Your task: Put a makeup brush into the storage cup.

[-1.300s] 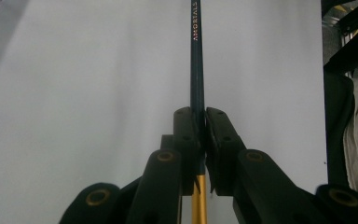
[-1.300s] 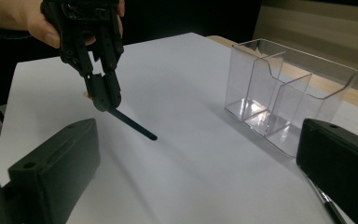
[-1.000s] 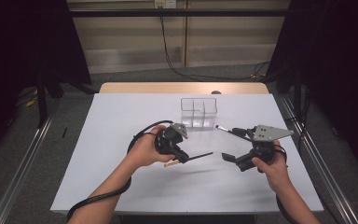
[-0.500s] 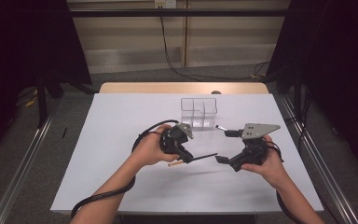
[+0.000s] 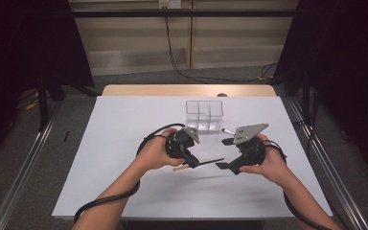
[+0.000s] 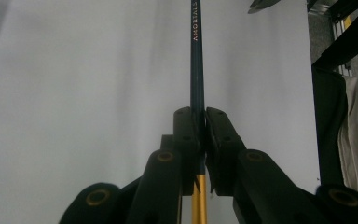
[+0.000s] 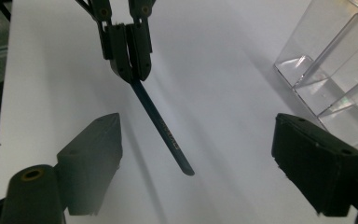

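Above the near middle of the desk [image 5: 124, 143], a pencil handover is in hand.
The dark blue pencil [image 7: 161, 125] is clamped between the left gripper [image 6: 201, 135] fingers, tip pointing right; the right gripper [image 7: 196, 158] fingers, just closing, stand apart around its free end, untouched. Next, a squeeze on the shaft is called for, then release by the left.

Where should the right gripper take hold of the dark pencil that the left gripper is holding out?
Probably on the free dark shaft near the pencil tip, approaching end-on with the right gripper fingers either side; the left gripper already clamps the other end.
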Tool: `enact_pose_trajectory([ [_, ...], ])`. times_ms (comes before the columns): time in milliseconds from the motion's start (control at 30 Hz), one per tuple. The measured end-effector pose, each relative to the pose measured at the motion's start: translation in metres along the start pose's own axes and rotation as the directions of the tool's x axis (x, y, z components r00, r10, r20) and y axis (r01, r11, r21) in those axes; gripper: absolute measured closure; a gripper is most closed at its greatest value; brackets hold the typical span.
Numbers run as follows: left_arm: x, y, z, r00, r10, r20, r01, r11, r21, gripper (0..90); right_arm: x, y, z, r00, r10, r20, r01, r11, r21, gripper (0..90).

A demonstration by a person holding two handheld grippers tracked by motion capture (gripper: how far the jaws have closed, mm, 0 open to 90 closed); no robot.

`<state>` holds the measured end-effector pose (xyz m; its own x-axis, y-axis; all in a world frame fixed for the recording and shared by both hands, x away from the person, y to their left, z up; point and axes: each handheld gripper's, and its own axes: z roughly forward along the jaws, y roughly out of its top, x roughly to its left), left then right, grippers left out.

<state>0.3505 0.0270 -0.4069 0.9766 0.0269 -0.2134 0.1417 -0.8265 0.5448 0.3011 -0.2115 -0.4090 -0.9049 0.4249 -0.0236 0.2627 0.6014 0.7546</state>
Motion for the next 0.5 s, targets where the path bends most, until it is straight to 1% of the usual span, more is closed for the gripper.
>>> enact_pose_trajectory([
  [67,0.000,0.000,0.000,1.0000,-0.001,0.000,0.001,1.0000,0.004,83.6,-0.001,0.001,0.001,0.9998,-0.009,-0.015,0.009,1.000,0.021,23.6],
  [133,0.000,0.000,0.000,1.0000,0.002,0.005,-0.002,1.0000,0.009,83.7,-0.002,0.003,0.002,0.9996,-0.017,-0.021,0.018,0.999,0.039,26.1],
  [167,0.000,0.001,0.000,1.0000,0.003,0.007,-0.003,0.9999,0.011,83.6,-0.002,0.003,0.003,0.9991,-0.025,-0.035,0.027,0.999,0.045,28.4],
  [233,-0.001,0.001,0.000,0.9999,0.006,0.009,-0.006,1.0000,0.008,83.6,-0.002,0.005,0.004,0.9982,-0.035,-0.048,0.038,0.997,0.061,33.6],
  [300,-0.001,0.003,0.000,0.9999,0.011,0.011,-0.011,0.9999,0.011,83.6,-0.002,0.007,0.006,0.9959,-0.065,-0.064,0.070,0.994,0.081,37.6],
  [367,-0.002,0.004,0.001,0.9998,0.011,0.016,-0.011,0.9999,0.011,83.6,-0.002,0.009,0.008,0.9946,-0.073,-0.073,0.079,0.993,0.088,40.3],
  [433,-0.002,0.005,0.002,0.9995,0.020,0.022,-0.021,0.9997,0.013,83.6,-0.001,0.011,0.011,0.9921,-0.094,-0.083,0.101,0.991,0.091,43.7],
  [467,-0.002,0.006,0.002,0.9995,0.024,0.022,-0.024,0.9996,0.012,83.6,0.000,0.012,0.012,0.9909,-0.101,-0.089,0.109,0.989,0.095,47.1],
  [500,-0.002,0.007,0.002,0.9994,0.023,0.024,-0.023,0.9997,0.011,83.6,0.001,0.013,0.014,0.9881,-0.109,-0.108,0.120,0.988,0.102,49.9],
])
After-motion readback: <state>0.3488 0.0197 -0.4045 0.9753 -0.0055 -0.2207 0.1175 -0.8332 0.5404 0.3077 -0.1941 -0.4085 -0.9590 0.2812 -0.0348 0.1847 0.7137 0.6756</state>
